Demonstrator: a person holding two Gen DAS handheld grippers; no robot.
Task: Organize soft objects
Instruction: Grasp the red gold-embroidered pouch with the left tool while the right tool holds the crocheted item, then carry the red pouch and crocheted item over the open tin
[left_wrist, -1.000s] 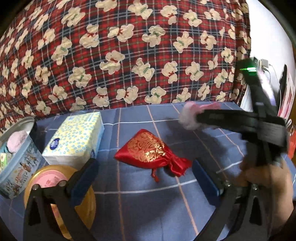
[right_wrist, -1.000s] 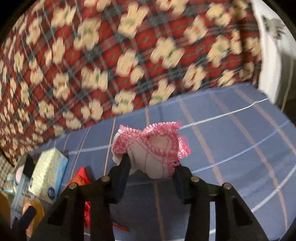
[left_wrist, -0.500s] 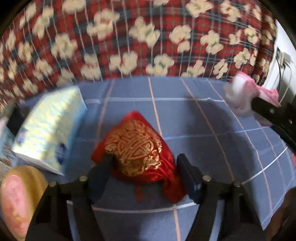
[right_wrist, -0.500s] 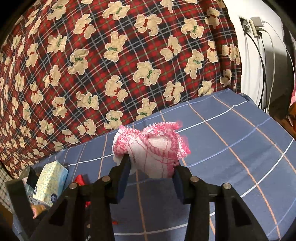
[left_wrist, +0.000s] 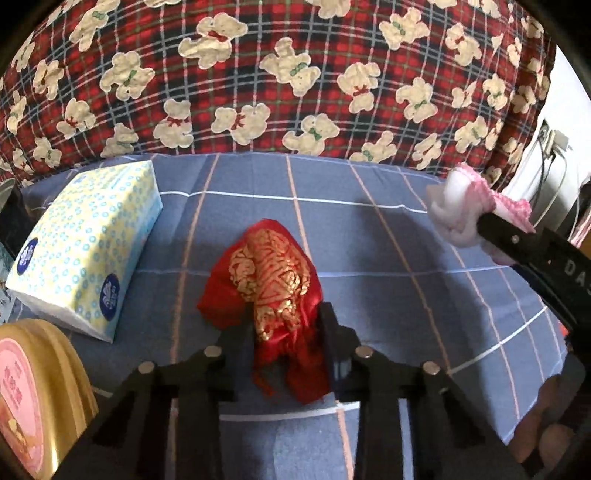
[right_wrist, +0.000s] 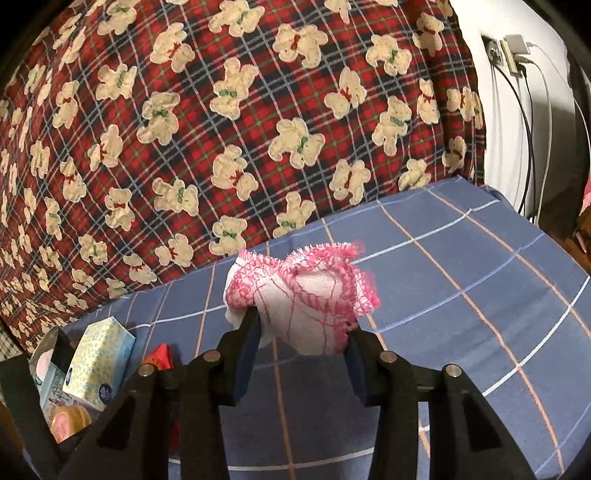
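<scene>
A red and gold satin pouch (left_wrist: 273, 280) lies on the blue checked sheet (left_wrist: 369, 236). My left gripper (left_wrist: 284, 328) is shut on the pouch's near end, its fingers pressed into the fabric. My right gripper (right_wrist: 301, 339) is shut on a white cloth with pink edging (right_wrist: 303, 291) and holds it above the sheet. That cloth and the right gripper also show at the right in the left wrist view (left_wrist: 461, 214). The pouch shows as a red corner in the right wrist view (right_wrist: 160, 356).
A pale yellow tissue pack (left_wrist: 85, 243) lies left of the pouch. A gold round tin with a pink lid (left_wrist: 33, 391) sits at the near left. A red plaid teddy-bear blanket (left_wrist: 280, 74) rises behind. Wall socket and cables (right_wrist: 517, 59) are at the right.
My left gripper moved forward over the red pouch and closed on it. My right gripper kept its hold on the pink-edged cloth and stayed raised.
</scene>
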